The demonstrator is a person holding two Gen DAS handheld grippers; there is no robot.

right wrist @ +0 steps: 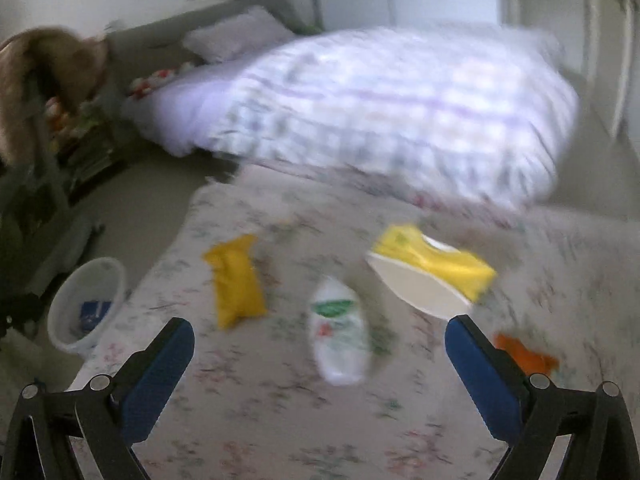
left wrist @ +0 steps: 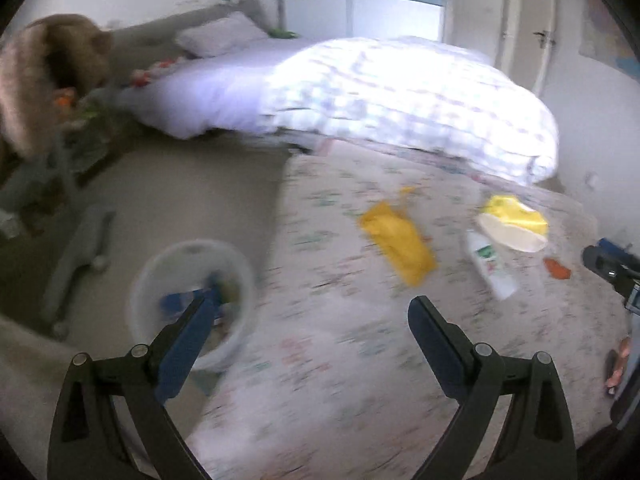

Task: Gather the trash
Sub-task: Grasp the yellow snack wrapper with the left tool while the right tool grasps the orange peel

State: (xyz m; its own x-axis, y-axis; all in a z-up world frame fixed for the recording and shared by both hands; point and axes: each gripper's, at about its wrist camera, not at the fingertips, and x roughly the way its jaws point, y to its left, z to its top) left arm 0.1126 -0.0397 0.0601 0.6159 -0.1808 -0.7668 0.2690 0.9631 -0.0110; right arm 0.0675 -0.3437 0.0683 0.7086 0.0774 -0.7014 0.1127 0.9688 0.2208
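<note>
Covering the floor: a flowered sheet [right wrist: 280,420] lay spread beside a bed [right wrist: 200,92] with a checked quilt [right wrist: 400,112]; both views were blurred.
Room: a pillow [left wrist: 224,36] sat at the bed's head, a door [left wrist: 528,40] stood at the far right, and a brown furry shape [left wrist: 44,72] hung at the left.
Bin: a white bin [right wrist: 88,304] stood on bare floor just off the sheet's left edge, holding something blue.
Trash: a yellow bag [right wrist: 238,280], a white bottle [right wrist: 340,332], a yellow packet [right wrist: 436,260] over a white bowl [right wrist: 416,288], and an orange scrap [right wrist: 524,352] lay on the sheet.
Left gripper [left wrist: 312,316]: released, nothing between its fingers, partly in front of the bin.
Right gripper [right wrist: 320,340]: spread wide and empty, the bottle lying between its fingers in view.
</note>
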